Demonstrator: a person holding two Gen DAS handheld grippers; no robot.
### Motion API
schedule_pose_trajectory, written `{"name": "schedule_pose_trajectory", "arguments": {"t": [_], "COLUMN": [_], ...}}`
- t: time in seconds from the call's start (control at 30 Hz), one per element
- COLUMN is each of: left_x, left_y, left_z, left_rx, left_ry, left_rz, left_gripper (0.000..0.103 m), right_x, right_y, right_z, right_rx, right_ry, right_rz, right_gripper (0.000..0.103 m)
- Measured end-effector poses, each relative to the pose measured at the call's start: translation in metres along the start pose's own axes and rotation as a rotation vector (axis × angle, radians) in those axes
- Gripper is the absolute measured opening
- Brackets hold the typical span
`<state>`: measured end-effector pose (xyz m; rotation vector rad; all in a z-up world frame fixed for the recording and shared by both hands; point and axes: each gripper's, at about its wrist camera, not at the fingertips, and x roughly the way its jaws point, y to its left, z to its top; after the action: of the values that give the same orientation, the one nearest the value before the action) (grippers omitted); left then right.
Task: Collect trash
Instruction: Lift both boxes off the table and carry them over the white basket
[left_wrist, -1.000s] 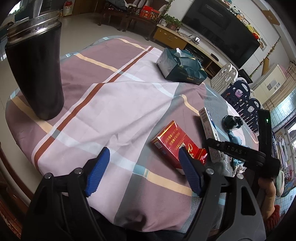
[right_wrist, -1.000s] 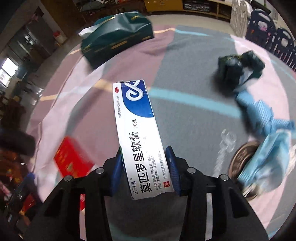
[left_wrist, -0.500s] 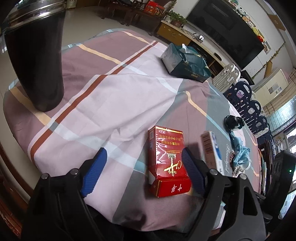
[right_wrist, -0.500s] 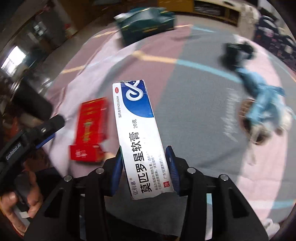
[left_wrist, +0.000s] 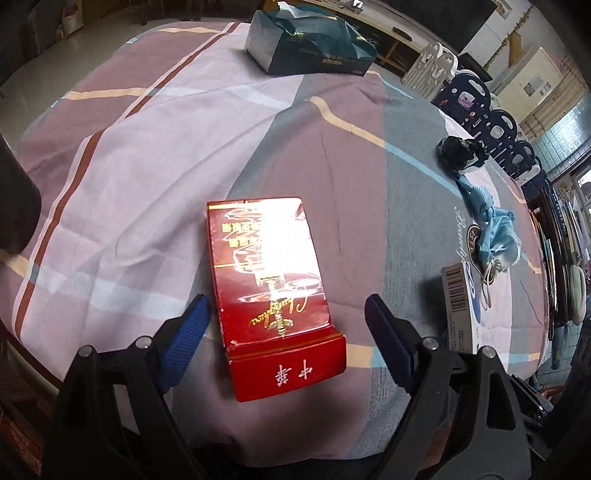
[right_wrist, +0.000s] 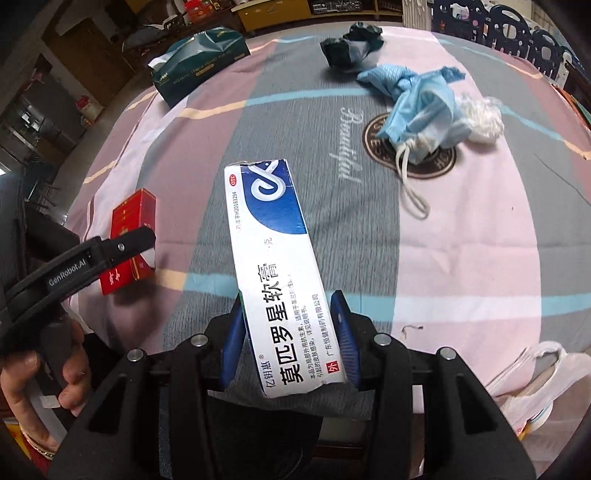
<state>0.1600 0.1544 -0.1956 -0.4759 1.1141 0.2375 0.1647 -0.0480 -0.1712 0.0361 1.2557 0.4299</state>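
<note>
A red cigarette pack (left_wrist: 271, 291) lies flat on the checked tablecloth near its front edge. My left gripper (left_wrist: 286, 332) is open, its blue pads on either side of the pack's near end without touching it. My right gripper (right_wrist: 290, 339) is shut on a white and blue ointment box (right_wrist: 280, 266), held above the cloth; the box also shows at the right of the left wrist view (left_wrist: 458, 310). The red pack (right_wrist: 129, 236) and the left gripper's finger (right_wrist: 110, 247) show at the left of the right wrist view.
A crumpled blue face mask (right_wrist: 421, 107), a white wad (right_wrist: 482, 118) and a dark crumpled wrapper (right_wrist: 349, 46) lie at the far right. A dark green tissue pack (left_wrist: 310, 48) sits at the back. A white plastic bag (right_wrist: 543, 380) hangs by the table's near right edge.
The left gripper has moved forward and right, so the red pack now lies between its open pads. The dark cup has left its view. The right gripper has pulled back, still holding the box.
</note>
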Motion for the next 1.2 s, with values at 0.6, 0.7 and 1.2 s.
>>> {"name": "schedule_pose_trajectory", "arguments": {"t": [0.6, 0.7, 1.2], "left_x": [-0.040, -0.043, -0.065], "left_y": [-0.007, -0.008, -0.007], "left_z": [-0.008, -0.009, -0.020], "left_rx": [0.064, 0.070, 0.027], "left_ry": [-0.195, -0.209, -0.240], "left_rz": [0.058, 0.049, -0.080], "left_gripper": [0.057, 0.057, 0.057], "right_x": [-0.012, -0.018, -0.115], "right_y": [0.006, 0.003, -0.055], "right_z": [-0.005, -0.006, -0.046], "right_rx": [0.025, 0.046, 0.128], "right_ry": [-0.048, -0.057, -0.237], "right_rz": [-0.031, -0.026, -0.098], "right_gripper": [0.045, 0.045, 0.045]}}
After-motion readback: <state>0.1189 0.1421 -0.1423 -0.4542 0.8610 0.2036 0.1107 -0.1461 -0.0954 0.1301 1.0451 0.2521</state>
